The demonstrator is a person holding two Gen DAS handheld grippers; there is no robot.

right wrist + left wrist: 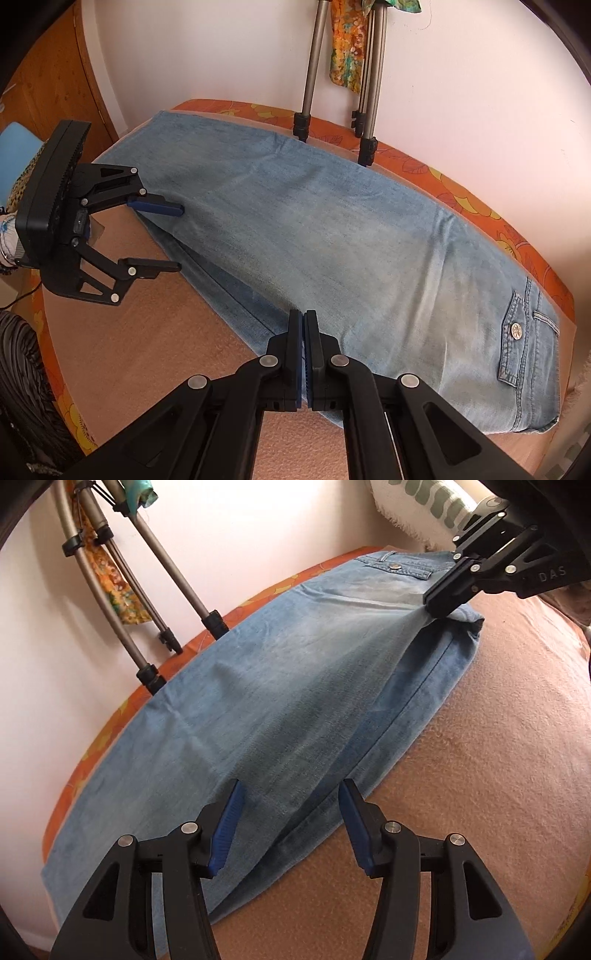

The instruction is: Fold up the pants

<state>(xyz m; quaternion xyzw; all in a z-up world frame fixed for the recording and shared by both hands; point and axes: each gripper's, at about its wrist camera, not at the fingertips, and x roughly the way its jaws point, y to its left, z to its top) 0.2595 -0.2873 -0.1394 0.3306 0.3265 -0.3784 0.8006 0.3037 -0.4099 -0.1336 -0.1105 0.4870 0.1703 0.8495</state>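
Observation:
Light blue jeans (266, 686) lie folded lengthwise, one leg on the other, along the wall side of a bed; they also show in the right wrist view (332, 236). A back pocket with a metal button (515, 330) is at the waist end. My left gripper (291, 808) is open and empty, hovering over the near edge of the legs; it also shows in the right wrist view (179, 238). My right gripper (303, 325) is shut on the jeans' near edge by the seat; it also shows in the left wrist view (439, 607), lifting the cloth slightly.
The bed has a pinkish-brown blanket (461, 812) over an orange flowered sheet (480, 206). Tripod legs (177, 590) stand on the bed's far edge against the white wall. A pillow (424, 506) lies beyond the waist end. A wooden cabinet (55, 85) stands past the leg end.

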